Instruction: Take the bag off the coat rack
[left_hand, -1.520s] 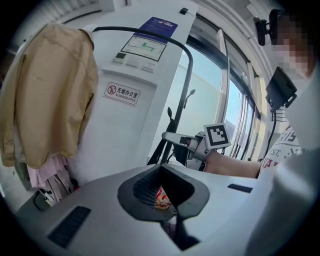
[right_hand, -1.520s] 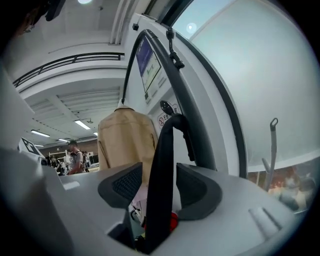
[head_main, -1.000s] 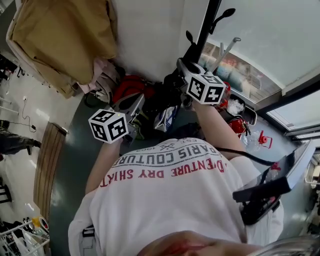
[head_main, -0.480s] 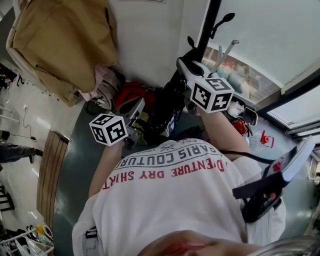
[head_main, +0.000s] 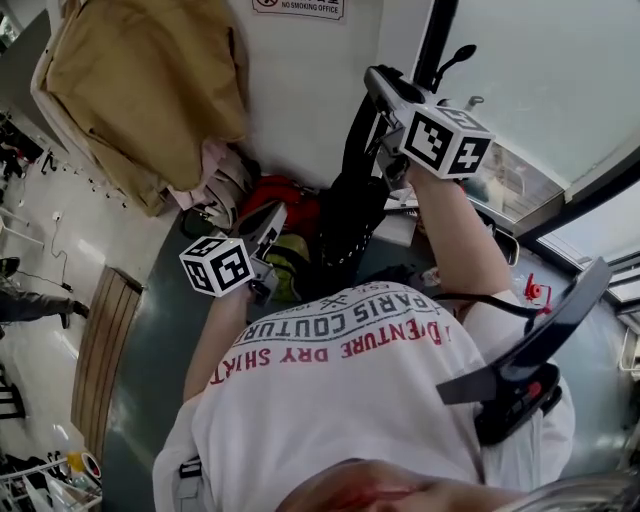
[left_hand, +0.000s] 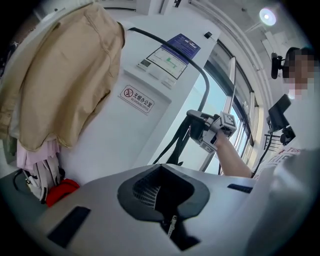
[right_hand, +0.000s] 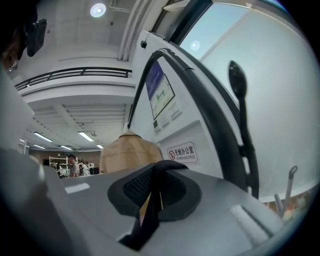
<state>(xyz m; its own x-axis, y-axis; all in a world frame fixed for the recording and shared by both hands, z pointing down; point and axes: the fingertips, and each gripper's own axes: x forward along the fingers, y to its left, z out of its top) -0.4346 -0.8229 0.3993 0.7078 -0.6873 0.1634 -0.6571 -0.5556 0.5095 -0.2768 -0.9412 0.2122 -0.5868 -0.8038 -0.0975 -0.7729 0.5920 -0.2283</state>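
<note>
The right gripper (head_main: 374, 80) is held high beside the coat rack (head_main: 436, 45), its fingers clenched on the black strap (right_hand: 150, 210) of the bag (head_main: 345, 215), which hangs limp below them, close against the rack's pole; whether the strap has cleared its hook I cannot tell. The left gripper (head_main: 270, 218) sits lower, near a tan jacket (head_main: 140, 90), fingers closed on nothing. The bag looks like soft fabric, probably light enough for one strap grip yet prone to swing and sag. The top of the strap seems the best hold, with the free fingers steadying the body from below
</note>
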